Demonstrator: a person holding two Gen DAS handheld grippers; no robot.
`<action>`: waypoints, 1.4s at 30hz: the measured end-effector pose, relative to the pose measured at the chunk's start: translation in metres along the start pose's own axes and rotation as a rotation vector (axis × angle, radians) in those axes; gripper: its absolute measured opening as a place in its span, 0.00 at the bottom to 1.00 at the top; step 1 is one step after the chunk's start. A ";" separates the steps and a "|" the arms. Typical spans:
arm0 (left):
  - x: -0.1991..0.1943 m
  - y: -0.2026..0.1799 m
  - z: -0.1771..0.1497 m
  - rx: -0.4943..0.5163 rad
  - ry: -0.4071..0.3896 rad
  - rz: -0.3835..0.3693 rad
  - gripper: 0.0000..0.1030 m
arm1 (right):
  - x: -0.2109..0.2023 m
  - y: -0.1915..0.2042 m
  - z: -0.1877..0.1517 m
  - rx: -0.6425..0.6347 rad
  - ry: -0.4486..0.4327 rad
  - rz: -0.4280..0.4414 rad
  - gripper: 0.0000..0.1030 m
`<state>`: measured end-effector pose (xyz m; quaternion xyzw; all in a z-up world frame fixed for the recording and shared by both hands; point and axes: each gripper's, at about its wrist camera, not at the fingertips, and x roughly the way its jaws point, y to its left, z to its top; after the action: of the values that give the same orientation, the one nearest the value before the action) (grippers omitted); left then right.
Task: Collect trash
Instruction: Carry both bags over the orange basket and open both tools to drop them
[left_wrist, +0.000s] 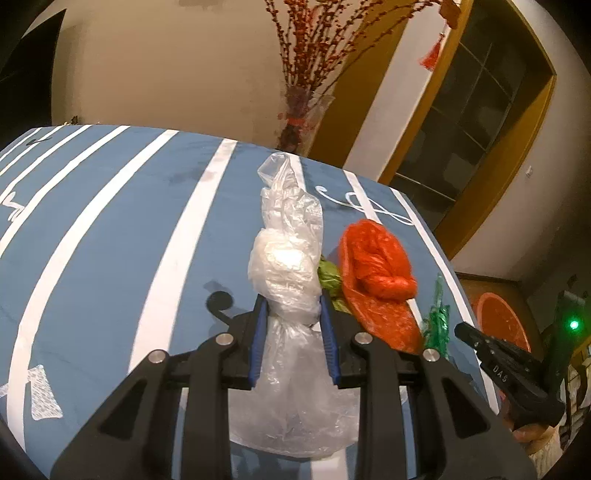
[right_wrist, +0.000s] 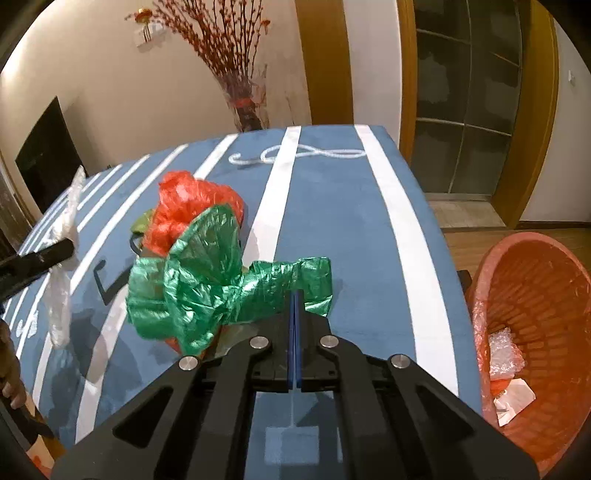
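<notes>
Pinched between the blue pads of the left gripper (left_wrist: 291, 325) is a clear plastic bag (left_wrist: 286, 258), caught at a narrowed waist so that a crumpled bulge and a twisted tail stand above the jaws and a looser skirt hangs below. It looks nearly weightless, limp and slick; the film is thin and likely to slide out unless the hold stays on a bunched section, as it is here, and not on a single sheet. From the right wrist view the same bag dangles in a long strip off the left gripper at the left edge, apparently clear of the cloth.

Closed almost completely, pads nearly touching, the right gripper (right_wrist: 295, 295) grips a gathered edge of a green plastic bag (right_wrist: 207, 280). That bag is just as soft and crinkly, its body billowing out to the left of the jaws; it should carry without effort but will flap and may snag on its neighbour. Whether it is fully lifted off the table I cannot tell.

Just behind the green bag, touching or overlapping it, lies a red plastic bag (right_wrist: 188, 206), also crumpled, with a scrap of yellow-green leaf (left_wrist: 328, 280) showing at its side. The best hold on it looks to be its bunched middle.

All of this sits on a blue tablecloth with white stripes (right_wrist: 369, 229). Beside the table's right edge stands an orange mesh waste basket (right_wrist: 535, 288), already containing bits of clear wrap and paper, the likely place for both held bags.
</notes>
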<state>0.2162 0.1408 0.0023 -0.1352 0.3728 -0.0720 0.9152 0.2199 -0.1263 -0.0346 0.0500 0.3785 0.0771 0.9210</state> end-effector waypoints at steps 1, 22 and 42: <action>0.000 -0.002 -0.001 0.004 0.000 -0.002 0.27 | -0.001 -0.002 0.001 0.013 -0.002 0.009 0.00; 0.003 -0.011 -0.004 0.017 0.013 -0.031 0.27 | 0.012 0.003 0.003 0.047 0.048 0.020 0.22; 0.007 -0.144 -0.022 0.179 0.038 -0.262 0.27 | -0.096 -0.103 -0.003 0.159 -0.205 -0.216 0.22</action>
<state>0.2016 -0.0023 0.0259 -0.0992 0.3612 -0.2262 0.8992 0.1615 -0.2443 0.0140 0.0895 0.2907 -0.0583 0.9508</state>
